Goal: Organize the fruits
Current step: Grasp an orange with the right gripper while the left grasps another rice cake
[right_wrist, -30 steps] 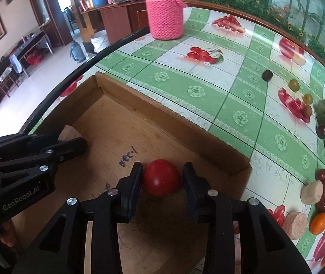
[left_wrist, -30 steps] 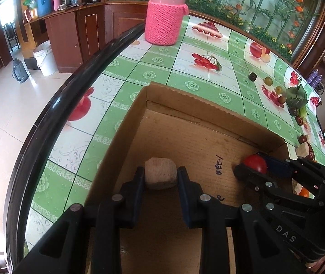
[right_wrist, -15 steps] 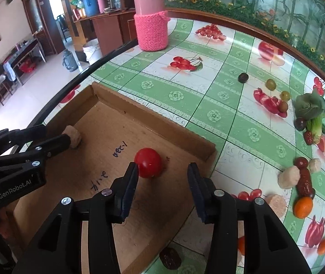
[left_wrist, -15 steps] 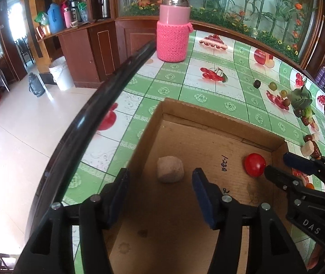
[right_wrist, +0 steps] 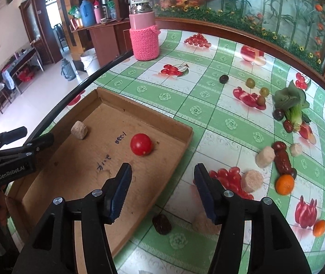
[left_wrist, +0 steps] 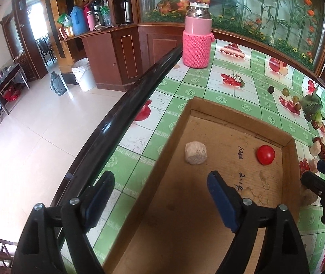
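"GenRobot.AI" on left claw [right_wrist: 38, 140]; "DAS" on right claw [left_wrist: 317, 175].

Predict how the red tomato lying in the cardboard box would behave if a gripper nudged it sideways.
The red tomato looks round and smooth, so it would probably roll. The cardboard box has low walls that would likely stop it. Its glossy skin may slip between pads.

Tiled floor [left_wrist: 25, 137] (glossy), wooden cabinets [left_wrist: 116, 54]

Fruit-print table [right_wrist: 208, 118], cardboard tray [right_wrist: 176, 150], pink flask [right_wrist: 144, 43], loose fruits [right_wrist: 284, 183]
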